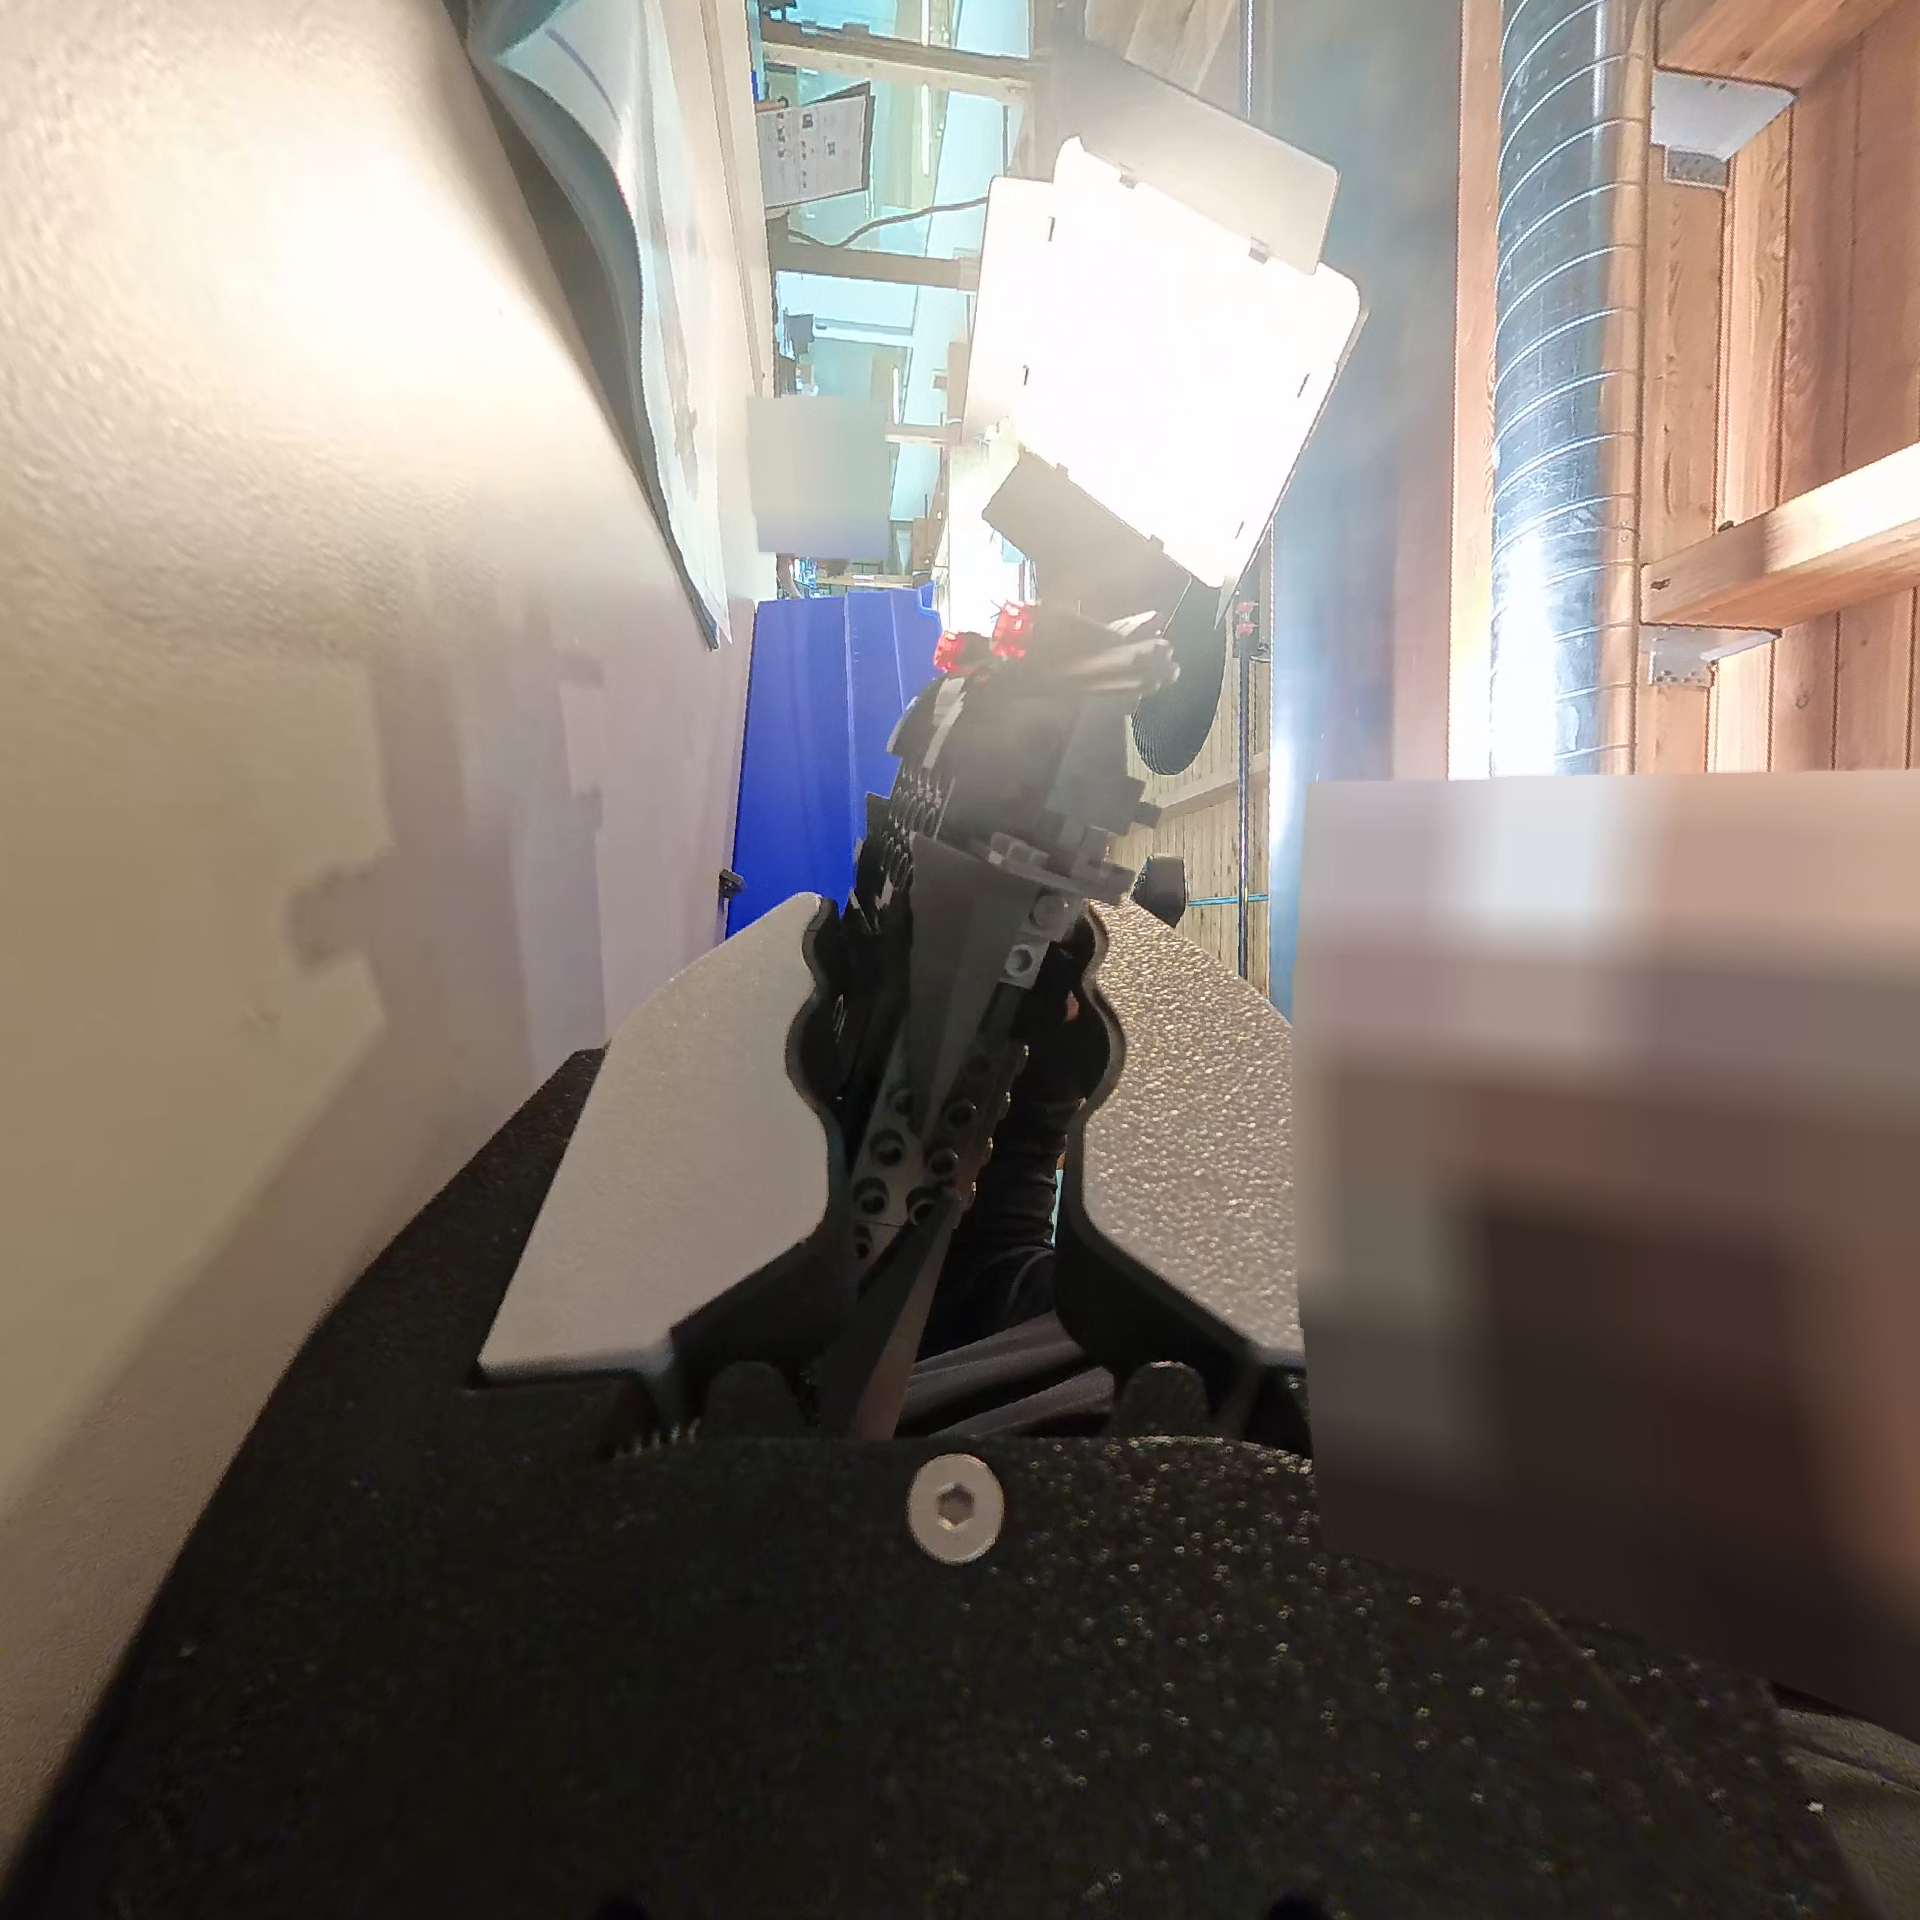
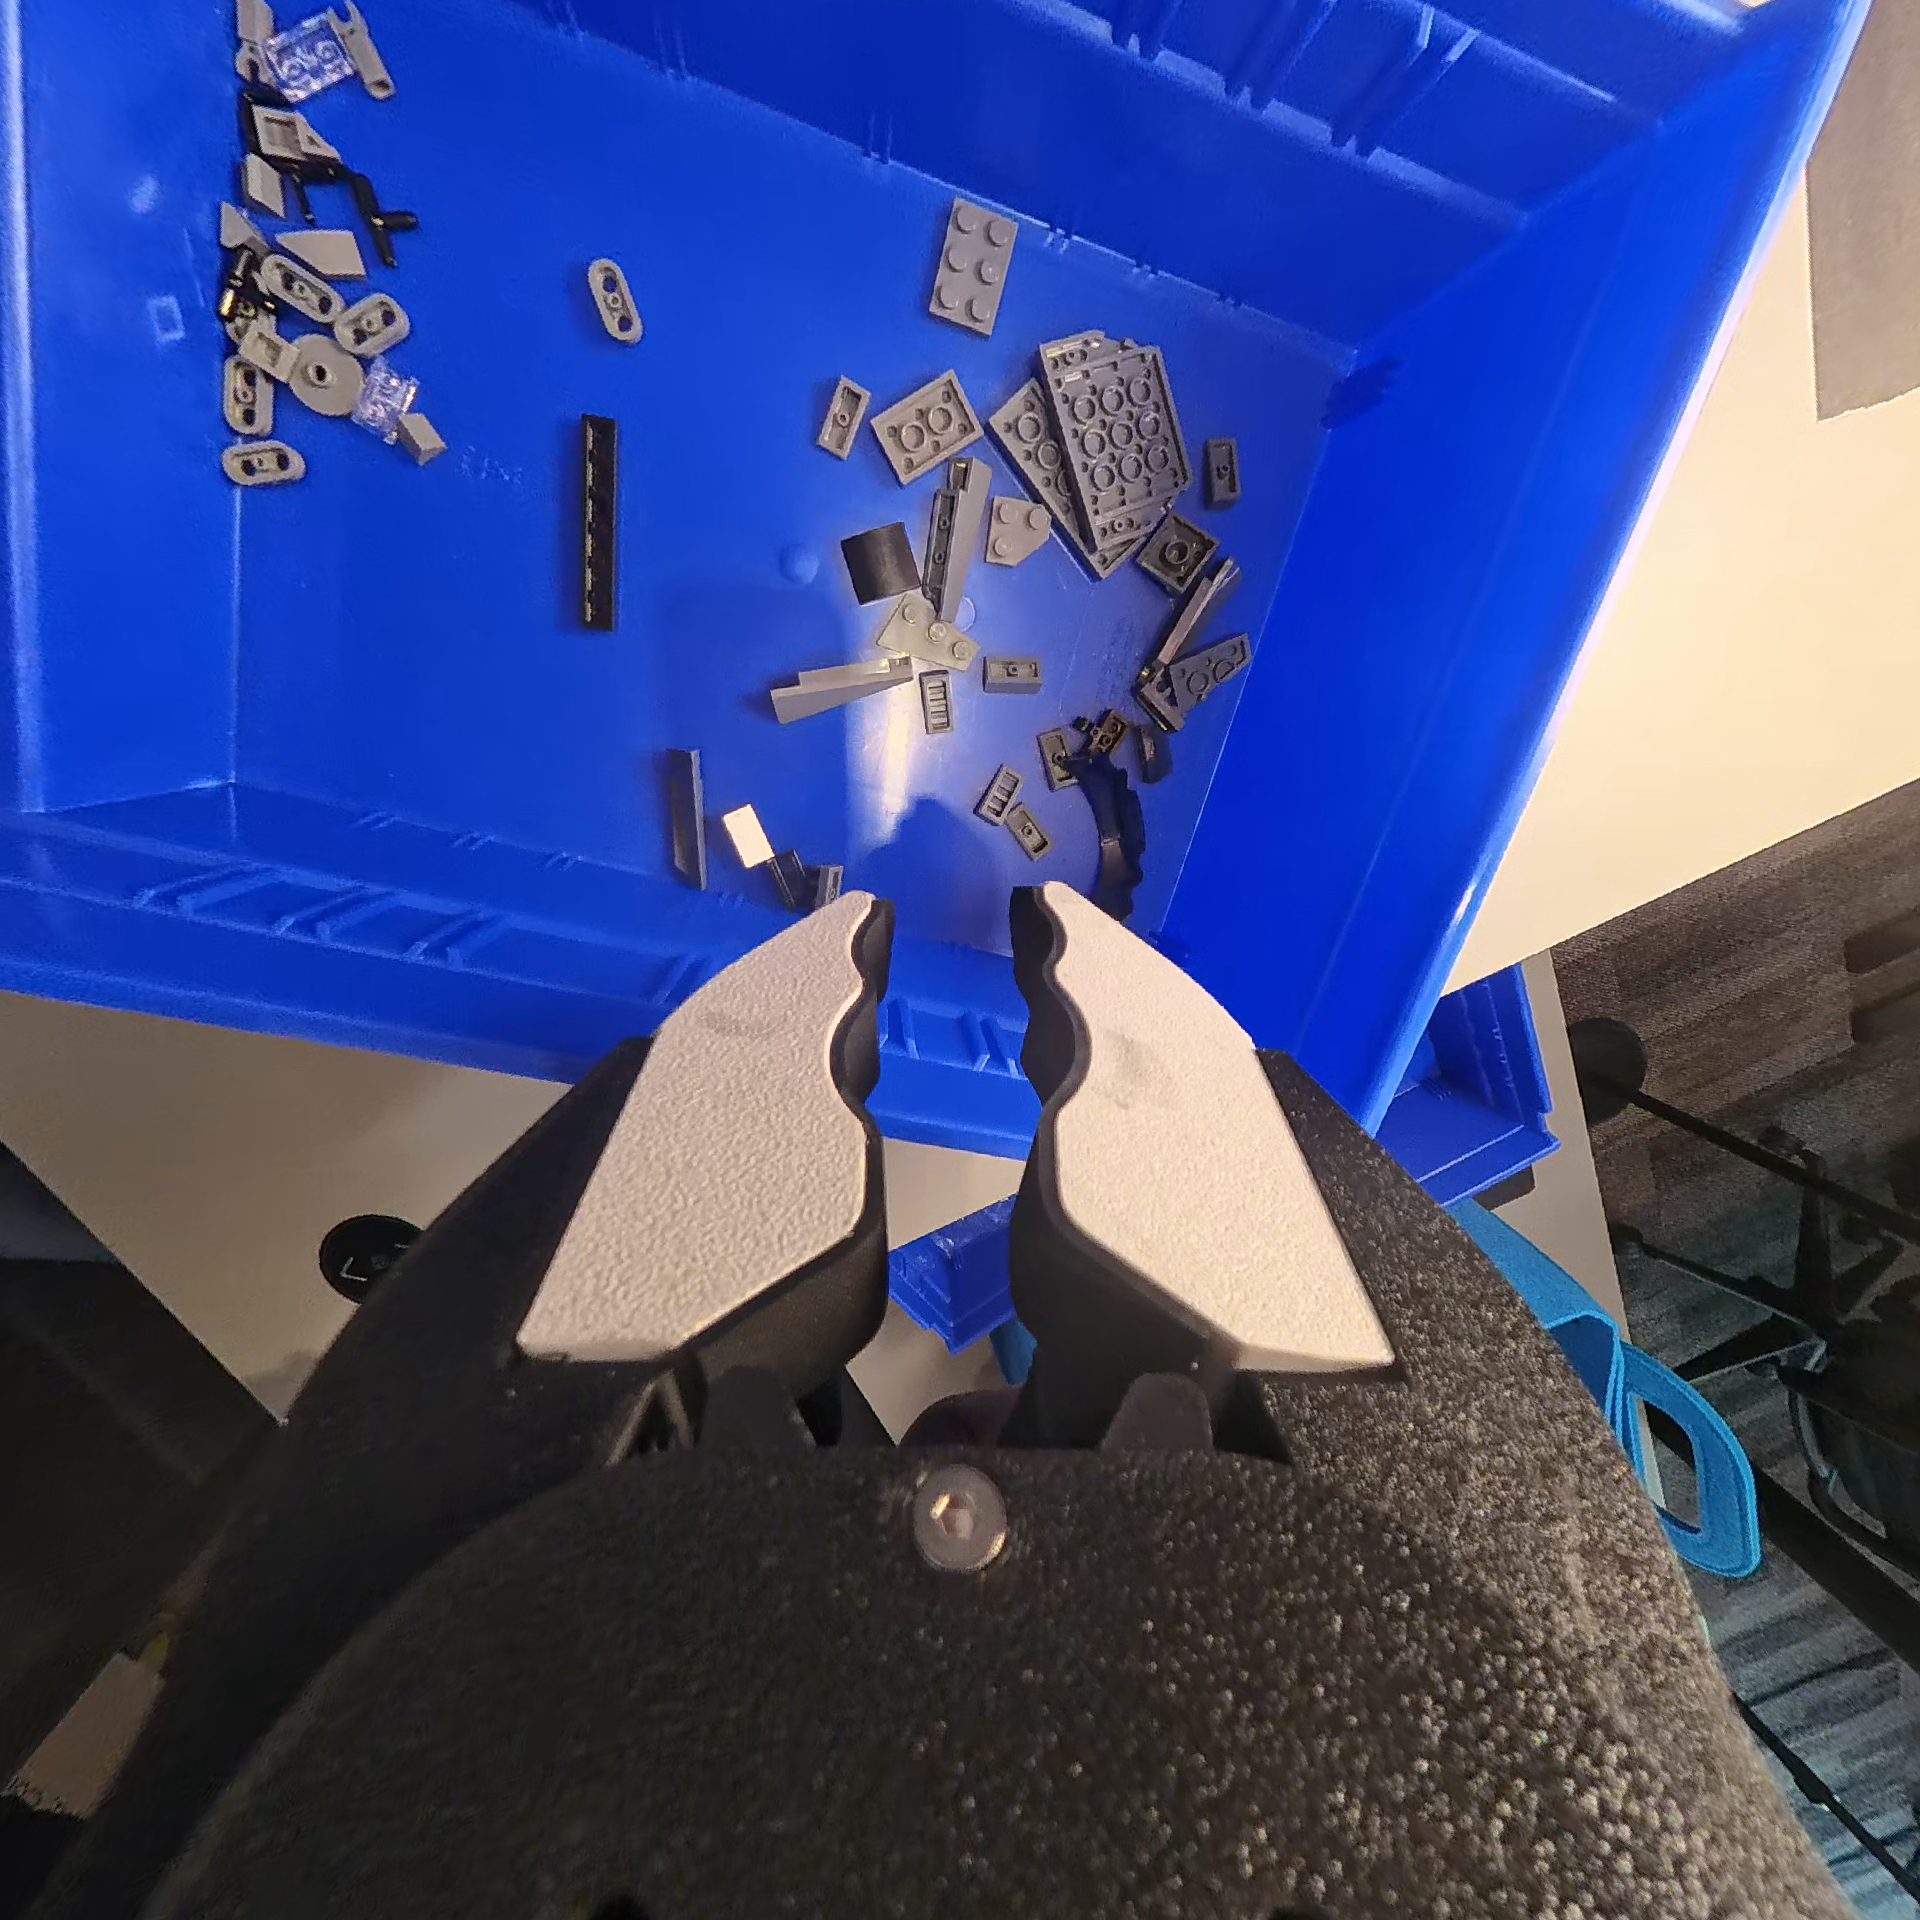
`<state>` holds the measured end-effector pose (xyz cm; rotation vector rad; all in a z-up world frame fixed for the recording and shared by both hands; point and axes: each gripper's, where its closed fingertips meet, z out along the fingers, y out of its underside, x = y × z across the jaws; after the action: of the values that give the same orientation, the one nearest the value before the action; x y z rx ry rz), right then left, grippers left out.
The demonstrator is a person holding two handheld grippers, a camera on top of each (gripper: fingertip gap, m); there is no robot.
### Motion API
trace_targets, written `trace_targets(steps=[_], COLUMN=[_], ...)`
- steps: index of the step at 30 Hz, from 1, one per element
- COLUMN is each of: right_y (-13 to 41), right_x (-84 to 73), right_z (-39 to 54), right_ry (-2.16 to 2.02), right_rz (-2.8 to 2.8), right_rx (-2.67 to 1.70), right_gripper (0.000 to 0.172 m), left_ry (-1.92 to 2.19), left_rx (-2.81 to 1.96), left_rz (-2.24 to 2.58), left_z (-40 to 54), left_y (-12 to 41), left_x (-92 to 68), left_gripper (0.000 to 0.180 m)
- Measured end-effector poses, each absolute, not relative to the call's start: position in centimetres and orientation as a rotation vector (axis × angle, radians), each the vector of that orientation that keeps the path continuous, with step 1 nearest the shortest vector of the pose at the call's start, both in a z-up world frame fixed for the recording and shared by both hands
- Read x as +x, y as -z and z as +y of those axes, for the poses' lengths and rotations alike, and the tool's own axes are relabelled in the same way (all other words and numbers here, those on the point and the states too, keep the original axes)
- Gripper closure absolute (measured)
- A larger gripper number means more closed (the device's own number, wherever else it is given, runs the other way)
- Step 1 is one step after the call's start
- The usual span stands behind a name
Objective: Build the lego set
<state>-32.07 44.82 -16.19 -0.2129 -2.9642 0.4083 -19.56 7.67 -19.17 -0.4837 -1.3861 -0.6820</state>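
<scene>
The left wrist view is harshly backlit: a studio light panel (image 1: 1153, 353) blows out to white and spreads hazy flare over the dark brick model (image 1: 997, 831), leaving it a near silhouette. The pale wall (image 1: 260, 520) at left is smeared with blur. The right wrist view is evenly bright and sharp, with a soft glare patch on the blue bin (image 2: 520, 623) floor and wide-angle bending at the edges.

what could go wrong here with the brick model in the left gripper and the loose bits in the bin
1. The dark brick model sits tilted in the left gripper, most of it jutting past the fingers; it might twist loose or shed parts like the red studs.
2. The right gripper hangs open over the blue bin; small flat pieces may be hard to pinch.
</scene>
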Motion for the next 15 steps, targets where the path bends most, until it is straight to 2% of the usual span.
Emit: trace_targets(steps=[15], right_y=[16.5], right_x=[-31.79], right_z=[44.8], right_ry=[-0.406], right_rz=[-2.98], right_rx=[-0.211], right_gripper=[0.148], left_ry=[0.686], left_rx=[-0.488], left_rz=[-1.384], left_z=[7.84], left_y=[19.15], left_x=[-19.53], left_gripper=[0.138])
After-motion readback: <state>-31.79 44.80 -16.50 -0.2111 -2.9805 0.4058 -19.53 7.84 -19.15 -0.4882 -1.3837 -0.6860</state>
